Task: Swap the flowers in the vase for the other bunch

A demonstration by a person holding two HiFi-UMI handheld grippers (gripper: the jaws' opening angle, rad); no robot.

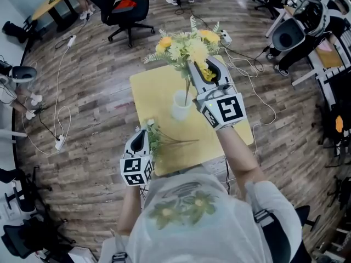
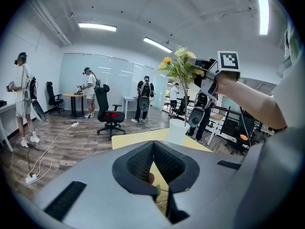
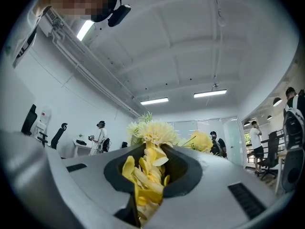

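Note:
A white vase (image 1: 181, 106) (image 2: 177, 130) stands on the yellow table (image 1: 149, 89). My right gripper (image 1: 197, 70) (image 2: 194, 70) (image 3: 147, 152) hangs above it, shut on the bunch of yellow flowers (image 1: 184, 48) (image 2: 181, 63) (image 3: 153, 130). The bunch's thin stems still reach down into the vase's mouth. The other bunch (image 1: 154, 137), green leaves with small pale blooms, lies at the table's near left, its stem stretched out to the right. My left gripper (image 1: 141, 138) (image 2: 153, 149) is shut on that bunch's head; a leaf and a bud show between the pads.
A black office chair (image 1: 123, 9) (image 2: 109, 116) stands beyond the table. Cables and a power strip (image 1: 59, 141) lie on the wooden floor to the left. Several people (image 2: 24, 99) stand at desks farther off. Racks and equipment (image 1: 307, 21) crowd the right side.

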